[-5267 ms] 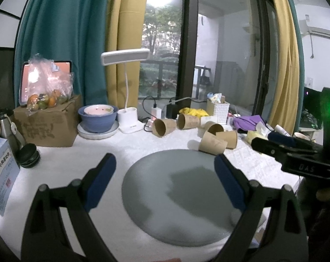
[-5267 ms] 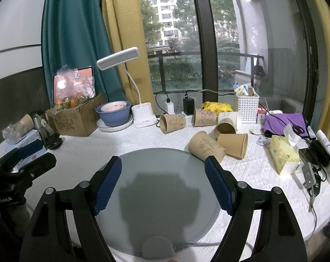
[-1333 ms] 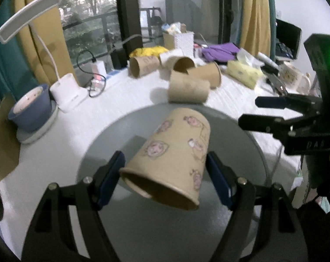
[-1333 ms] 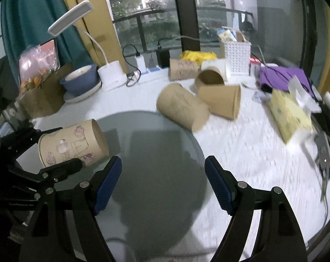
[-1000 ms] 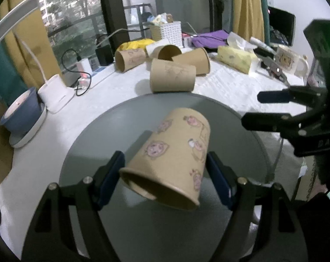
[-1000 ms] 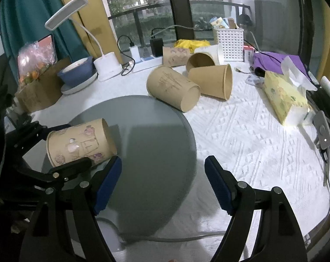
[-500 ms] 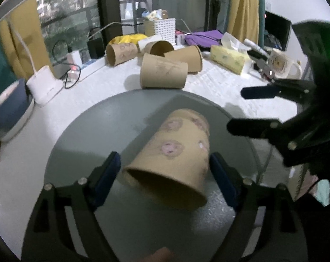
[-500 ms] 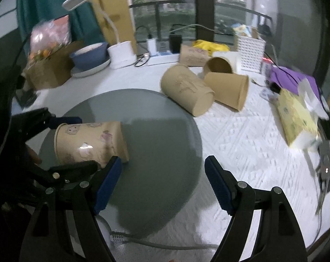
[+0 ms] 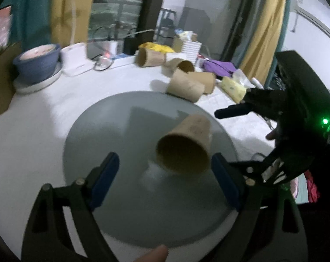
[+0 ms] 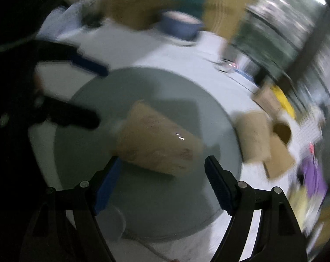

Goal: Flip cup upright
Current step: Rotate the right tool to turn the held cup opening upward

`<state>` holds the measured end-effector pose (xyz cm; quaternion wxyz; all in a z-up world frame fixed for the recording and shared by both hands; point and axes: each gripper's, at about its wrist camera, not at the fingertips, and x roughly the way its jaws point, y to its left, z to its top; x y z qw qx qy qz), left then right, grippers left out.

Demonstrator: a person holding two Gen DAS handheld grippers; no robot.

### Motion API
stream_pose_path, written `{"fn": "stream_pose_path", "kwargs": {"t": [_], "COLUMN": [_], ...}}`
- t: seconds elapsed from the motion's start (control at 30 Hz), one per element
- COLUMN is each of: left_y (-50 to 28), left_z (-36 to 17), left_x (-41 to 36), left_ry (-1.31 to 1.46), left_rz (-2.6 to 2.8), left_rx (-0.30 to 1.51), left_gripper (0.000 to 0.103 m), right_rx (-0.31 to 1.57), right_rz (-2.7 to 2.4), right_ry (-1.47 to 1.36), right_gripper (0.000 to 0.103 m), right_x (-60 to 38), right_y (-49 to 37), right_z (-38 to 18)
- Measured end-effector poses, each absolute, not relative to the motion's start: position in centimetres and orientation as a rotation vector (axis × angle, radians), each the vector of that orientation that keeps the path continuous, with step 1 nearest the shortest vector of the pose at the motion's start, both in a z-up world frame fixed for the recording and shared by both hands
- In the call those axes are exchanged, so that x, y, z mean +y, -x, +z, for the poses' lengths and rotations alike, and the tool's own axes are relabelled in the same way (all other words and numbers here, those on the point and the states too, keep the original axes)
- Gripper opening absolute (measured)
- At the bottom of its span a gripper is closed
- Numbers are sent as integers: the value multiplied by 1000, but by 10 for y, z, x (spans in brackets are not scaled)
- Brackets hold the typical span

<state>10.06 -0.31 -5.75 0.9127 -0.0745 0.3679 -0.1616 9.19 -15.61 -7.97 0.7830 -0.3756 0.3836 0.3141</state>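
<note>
In the left wrist view the left gripper point(image 9: 165, 181) has its 2 blue-padded fingers point(image 9: 103, 179) spread wide at the bottom of the frame, holding nothing; the paper cup point(image 9: 185, 146) lies just beyond them, right of centre, close to the right-hand finger, though whether it touches that finger cannot be told; the left-hand finger stands well apart from it; the cup lies on its side on the round grey mat point(image 9: 112, 131), its long axis running from lower centre toward the upper right of the frame, its dark open mouth turned toward the camera and its closed base pointing away; in the right wrist view, which is heavily blurred, the right gripper point(image 10: 162, 181) also has its fingers point(image 10: 219, 185) wide apart and empty at the bottom of the frame; here the cup point(image 10: 156, 144) sits just above the gap between them, near the left-hand finger, with contact not readable through the blur; its long axis runs from the centre left down to the lower right of the frame, the narrower end at the upper left; the mat point(image 10: 182, 91) rests on the white surface point(image 9: 34, 118); 4 other paper cups point(image 9: 186, 85) lie tipped over beyond the mat in the upper centre of the left wrist view; a blue bowl point(image 9: 36, 62) stands at the upper left.
</note>
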Motion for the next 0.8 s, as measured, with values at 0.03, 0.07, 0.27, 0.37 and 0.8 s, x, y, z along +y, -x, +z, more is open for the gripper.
{"fn": "stream_pose_path", "kwargs": {"t": [0.03, 0.07, 0.27, 0.37, 0.8], "left_y": [-98, -96, -81, -77, -74], "left_z": [-60, -63, -76, -83, -108], "left_x": [2, 7, 42, 54, 77], "left_ry": [167, 184, 317, 341, 388], "left_rz": [-317, -302, -239, -214, -237], "left_rx": [762, 766, 780, 790, 861], "left_gripper": [88, 88, 88, 88, 88], "right_rx": [832, 837, 856, 889, 1035], "right_rz": [700, 721, 791, 831, 925], "right_ry": [856, 916, 1153, 1248, 1576], "right_gripper": [81, 81, 81, 81, 81], "right_x": [-151, -145, -117, -102, -66], "right_y": [-93, -94, -111, -120, -143], "right_z": [-81, -84, -93, -100, -118]}}
